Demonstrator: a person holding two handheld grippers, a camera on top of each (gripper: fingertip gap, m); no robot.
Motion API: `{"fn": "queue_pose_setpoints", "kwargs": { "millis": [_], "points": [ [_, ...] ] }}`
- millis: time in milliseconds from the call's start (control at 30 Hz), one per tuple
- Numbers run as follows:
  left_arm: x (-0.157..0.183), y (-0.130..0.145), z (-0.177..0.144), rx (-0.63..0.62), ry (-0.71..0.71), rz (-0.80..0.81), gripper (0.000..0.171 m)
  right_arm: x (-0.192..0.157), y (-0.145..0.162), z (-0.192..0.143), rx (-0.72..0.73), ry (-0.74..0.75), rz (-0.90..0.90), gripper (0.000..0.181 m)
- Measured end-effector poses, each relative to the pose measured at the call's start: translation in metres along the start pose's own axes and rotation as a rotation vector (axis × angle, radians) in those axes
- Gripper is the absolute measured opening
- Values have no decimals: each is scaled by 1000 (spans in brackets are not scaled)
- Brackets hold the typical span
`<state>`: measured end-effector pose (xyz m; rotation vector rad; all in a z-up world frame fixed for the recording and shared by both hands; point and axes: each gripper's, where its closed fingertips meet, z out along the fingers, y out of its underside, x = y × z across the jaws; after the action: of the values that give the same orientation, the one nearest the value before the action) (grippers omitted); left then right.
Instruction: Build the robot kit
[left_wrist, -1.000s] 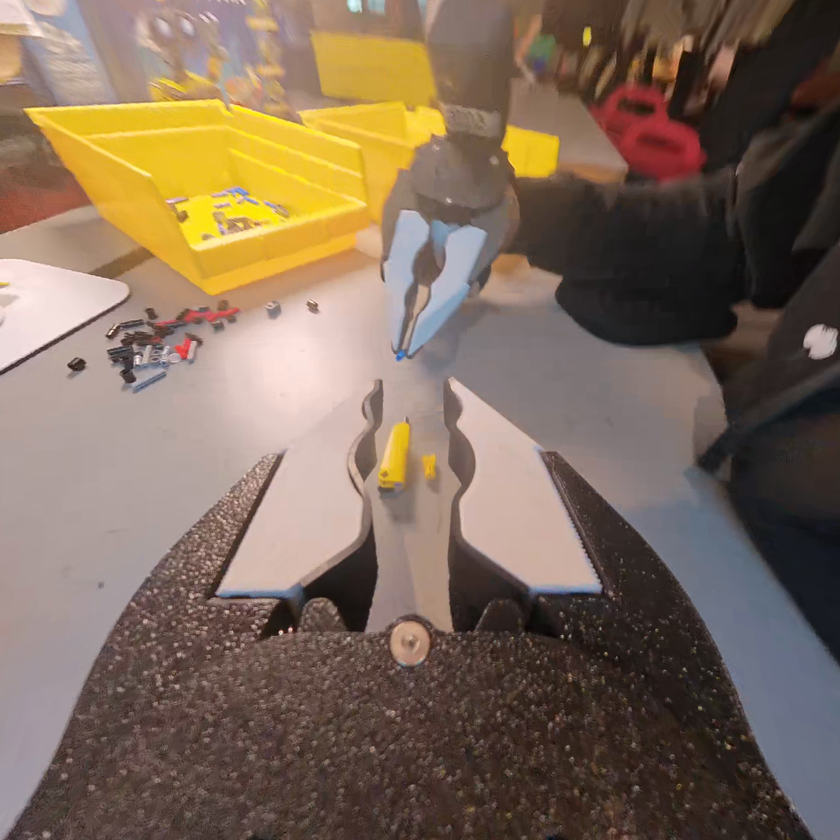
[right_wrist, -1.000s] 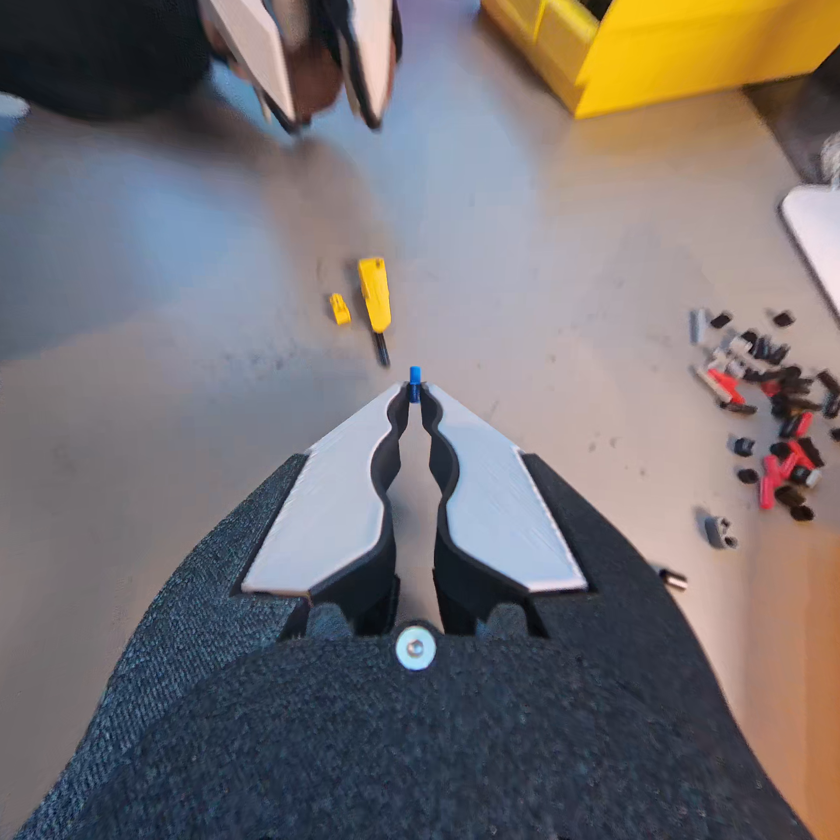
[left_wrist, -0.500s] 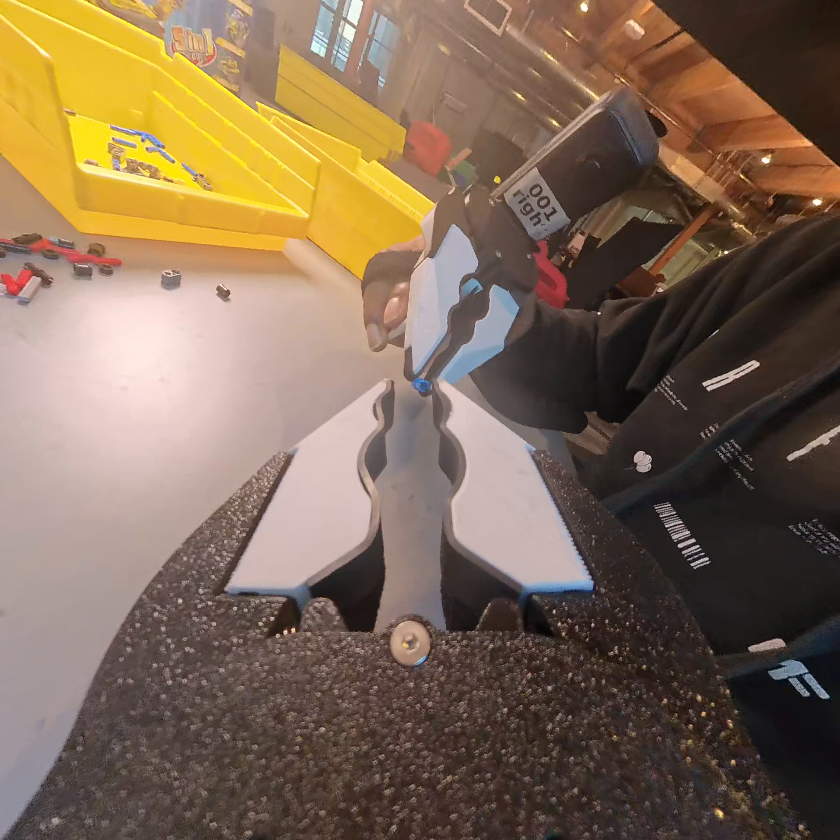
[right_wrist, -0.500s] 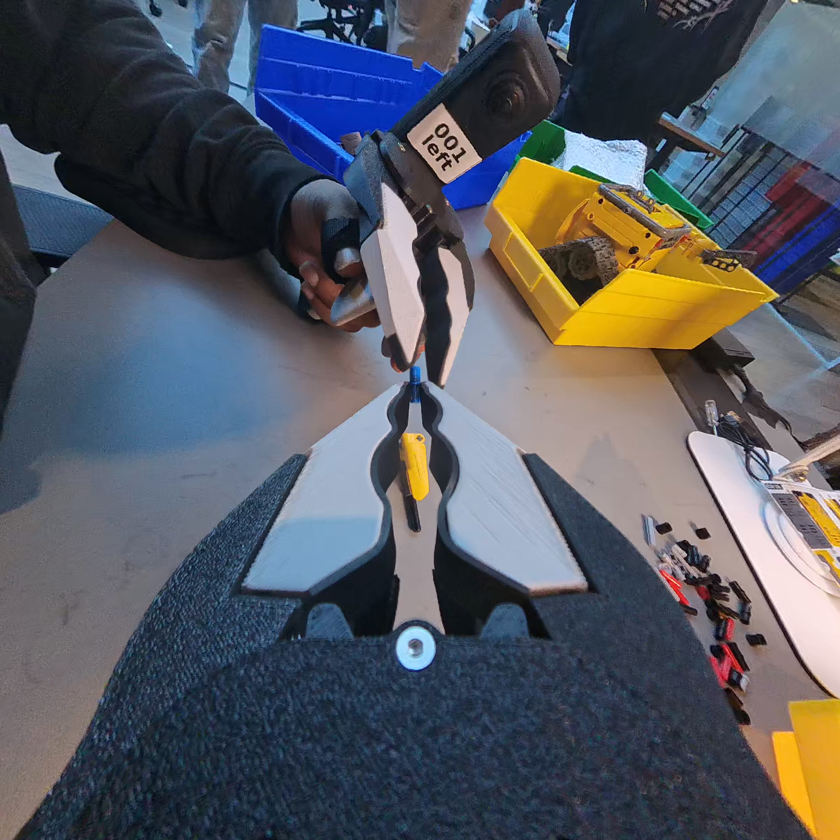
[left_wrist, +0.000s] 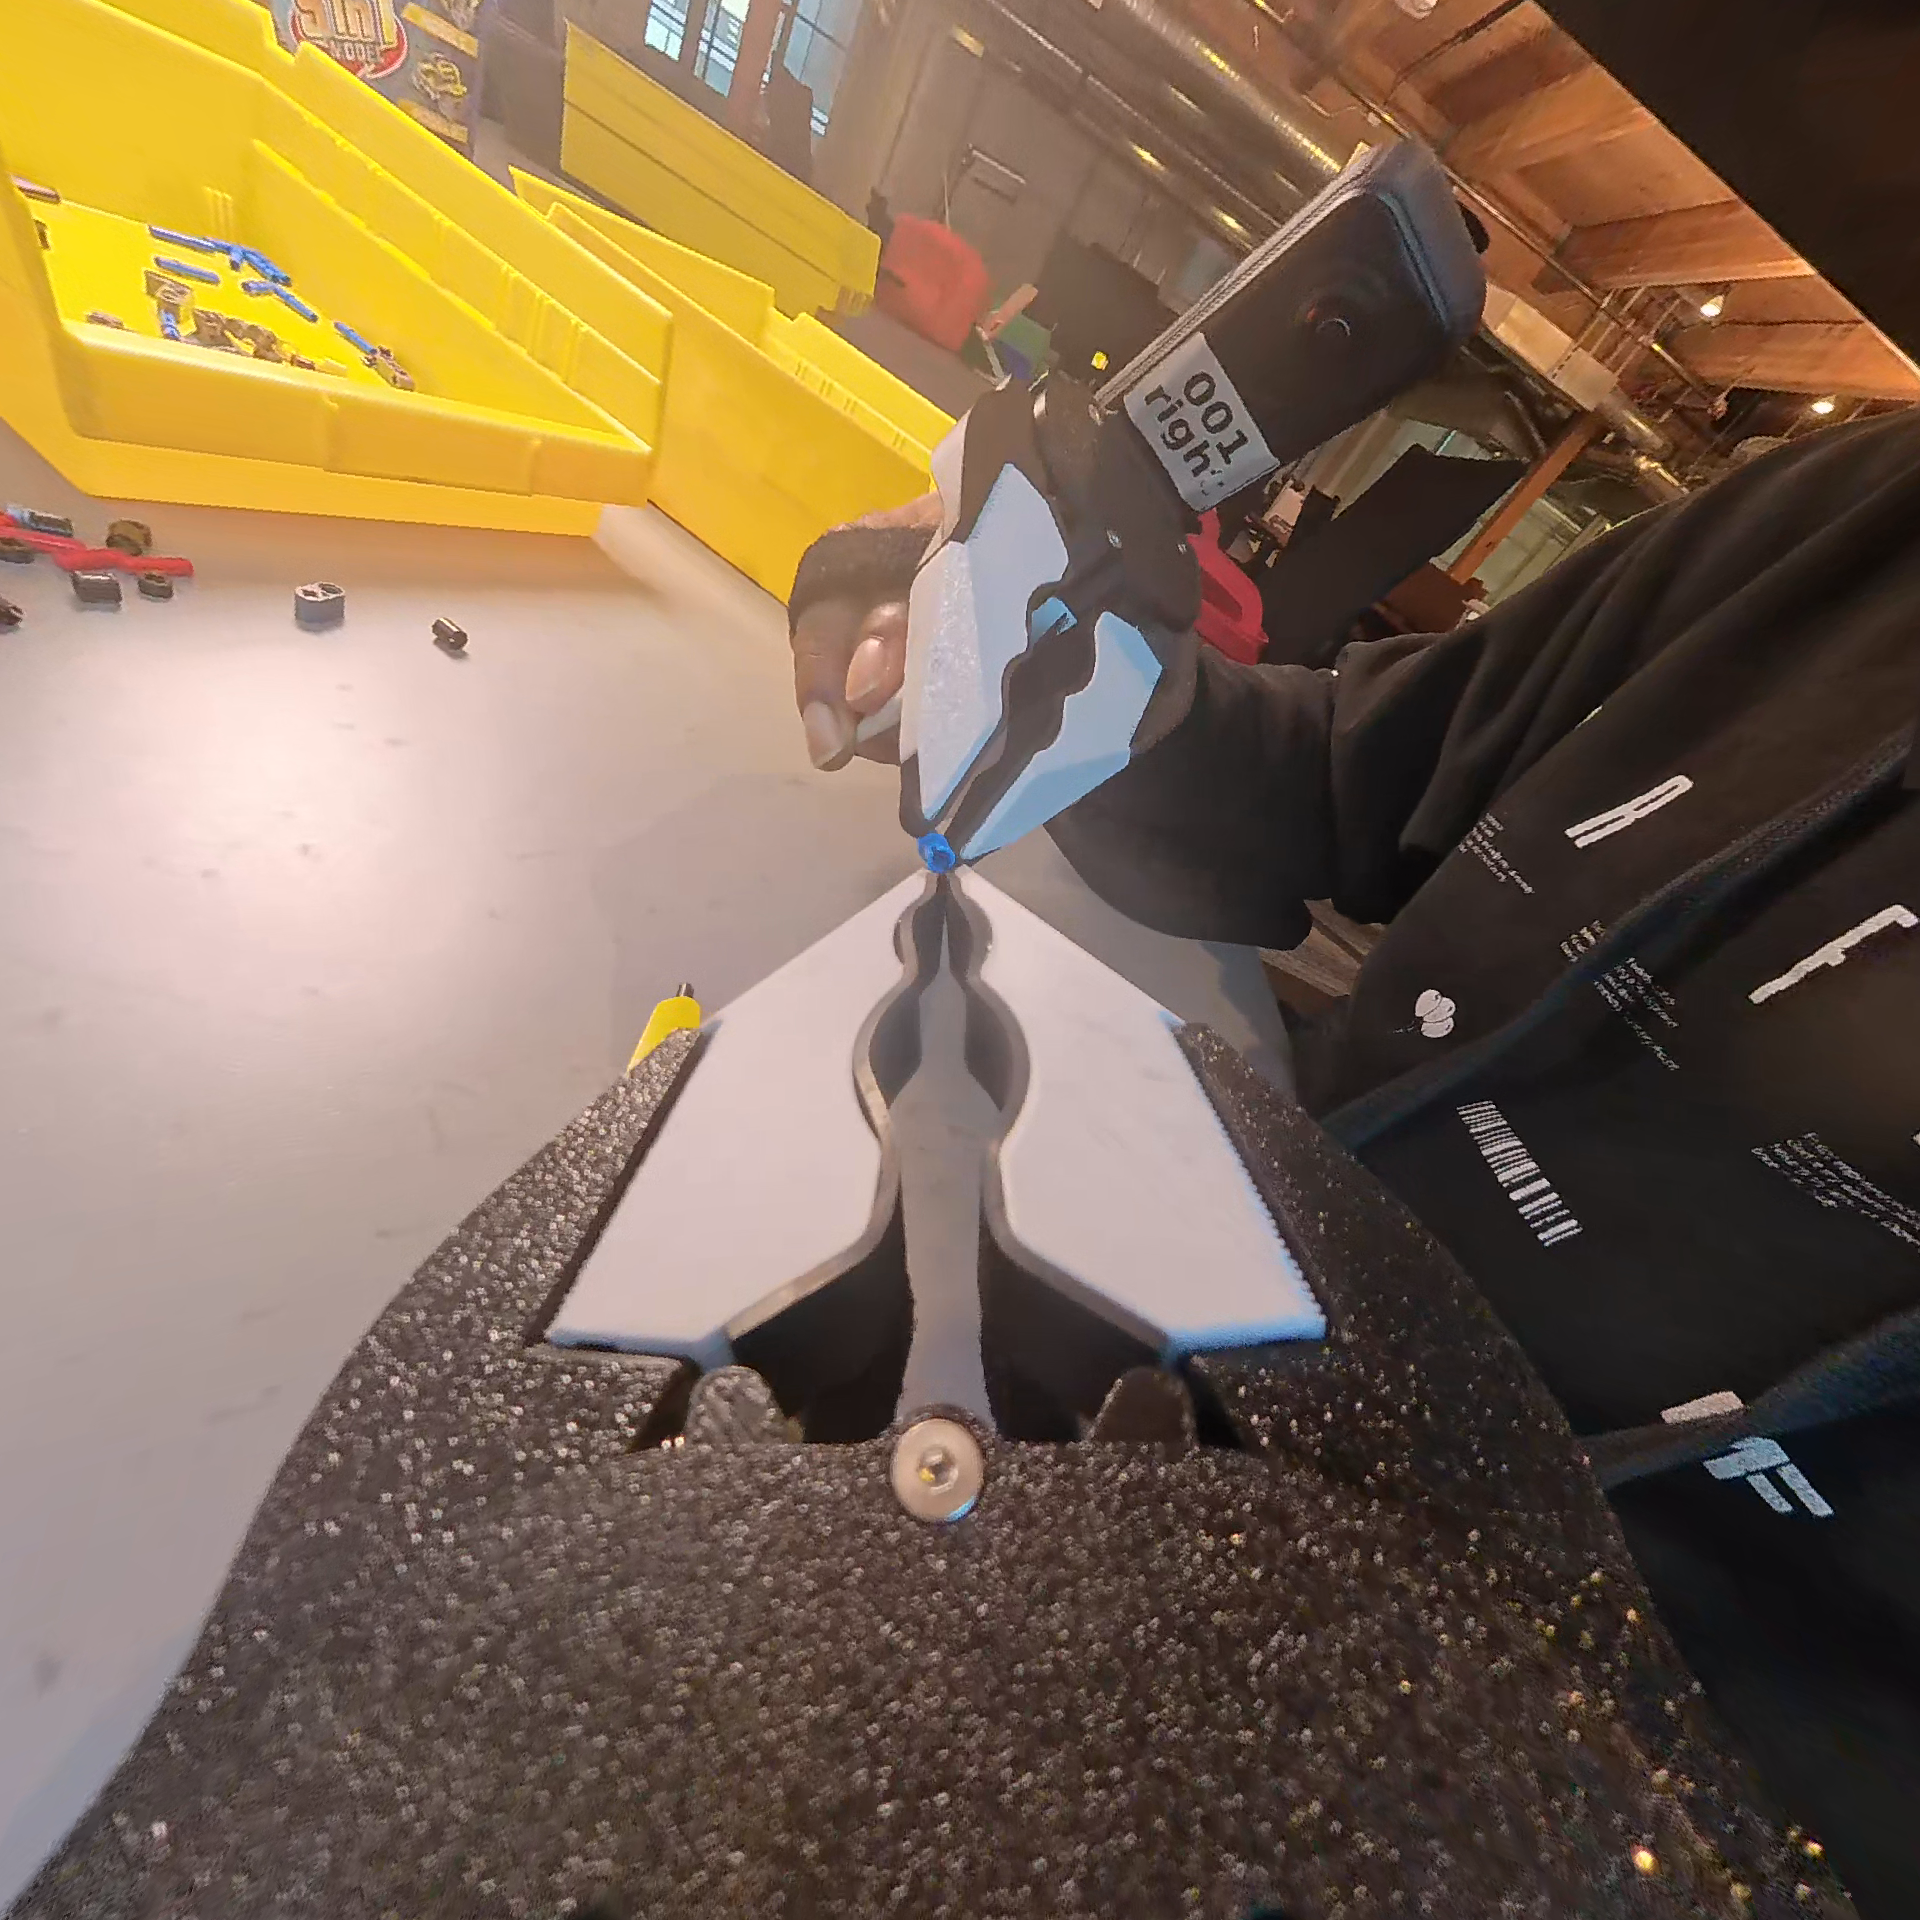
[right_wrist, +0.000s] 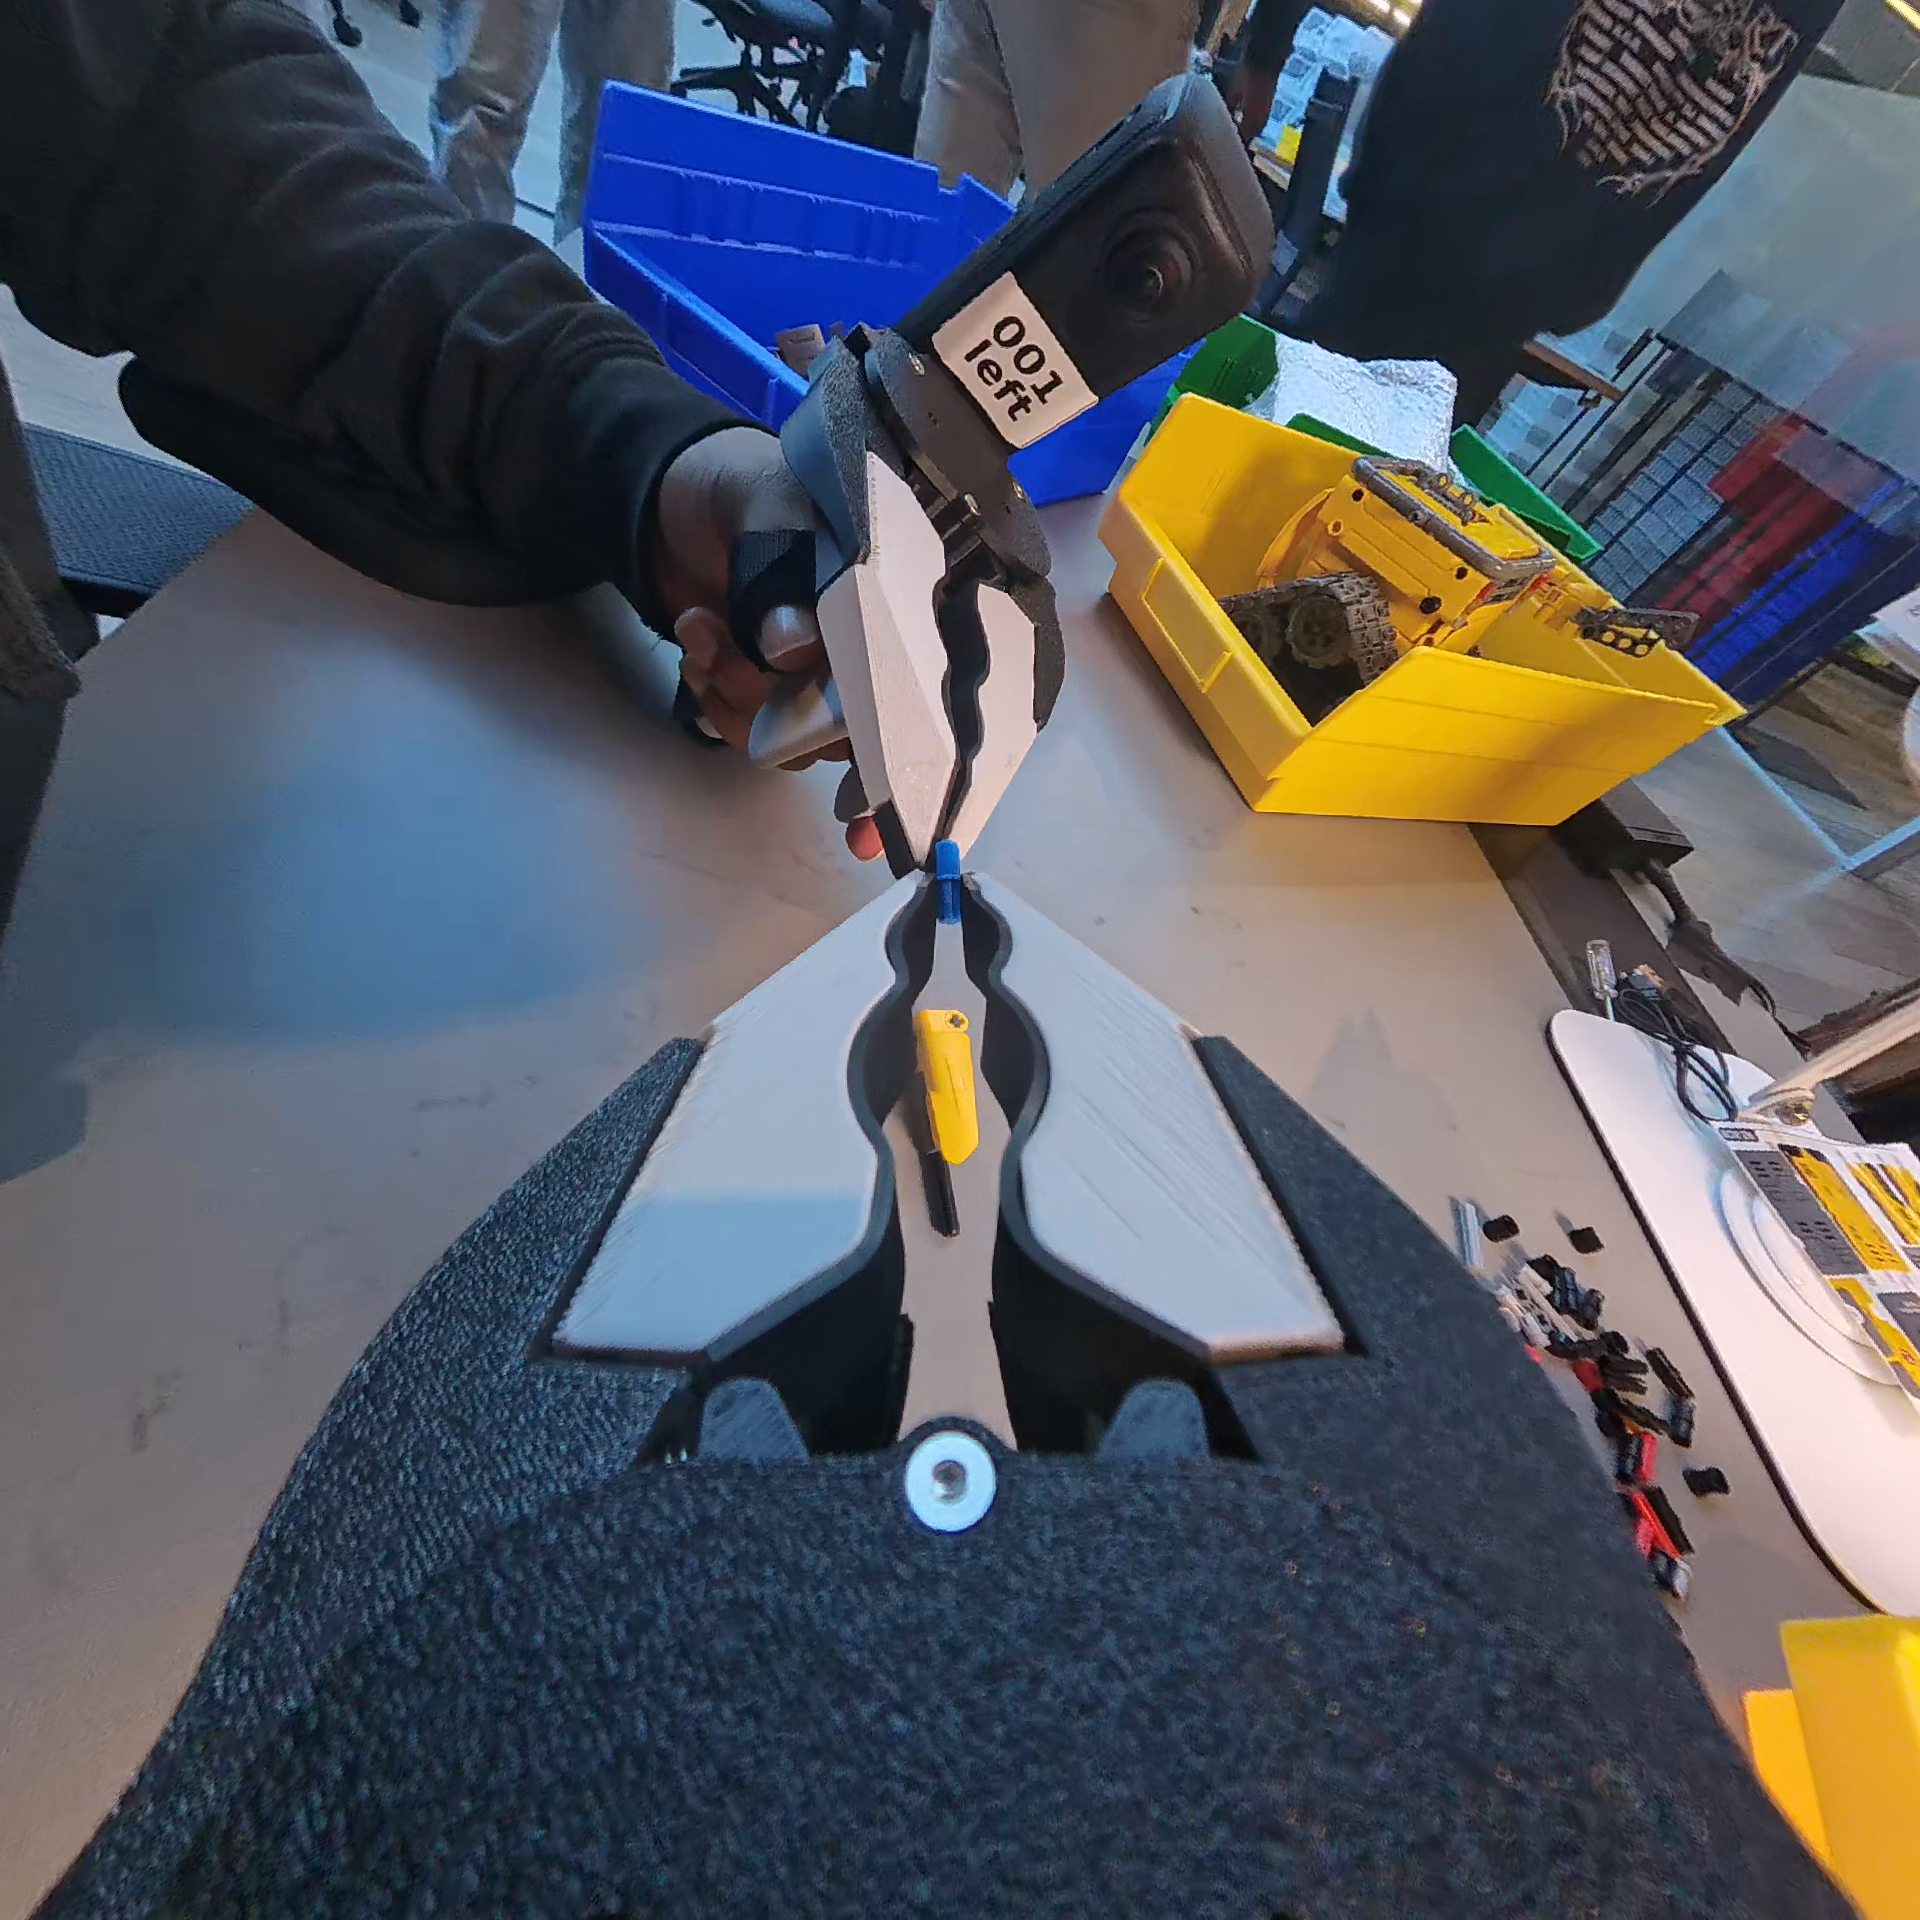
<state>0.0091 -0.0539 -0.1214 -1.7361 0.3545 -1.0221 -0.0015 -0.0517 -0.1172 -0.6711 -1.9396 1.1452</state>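
Right wrist view: right tongs (right_wrist: 943, 883) pinch a blue pin (right_wrist: 947, 881); left tongs (right_wrist: 932, 857), spread 0.5 s ago, now pressed together, tips meeting the pin. Both carry white labels. Yellow piece (right_wrist: 945, 1081) lies on worktop (right_wrist: 312, 883).

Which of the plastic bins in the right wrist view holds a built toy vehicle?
The small yellow plastic bin; the big blue plastic bin shows none.

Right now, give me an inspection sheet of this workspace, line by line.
Surface: grey table, scuffed.
Job's things: blue pin pinched by right gripper; yellow part lying on the table beneath.
Clutter: loose small pieces, black, red, grey.
Grippers: left gripper nearly closed, tips at the pin; whether it grips, unclear.
Cables: black cable on white board.
Surroundings: yellow bins, blue bin, people standing.
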Motion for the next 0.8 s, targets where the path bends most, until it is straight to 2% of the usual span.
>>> {"fn": "queue_pose_setpoints", "kwargs": {
  "millis": [533,633,800],
  "points": [
    [-2,-3,-3,31,14,-53,0,1,-1,-2,16,4,6,4],
    [-5,-6,-5,51,11,-76,18,1,-1,-1,18,3,9,4],
    [1,-5,-2,44,52,-99,17,-1,-1,1,13,-1,2,4]
  ]
}}
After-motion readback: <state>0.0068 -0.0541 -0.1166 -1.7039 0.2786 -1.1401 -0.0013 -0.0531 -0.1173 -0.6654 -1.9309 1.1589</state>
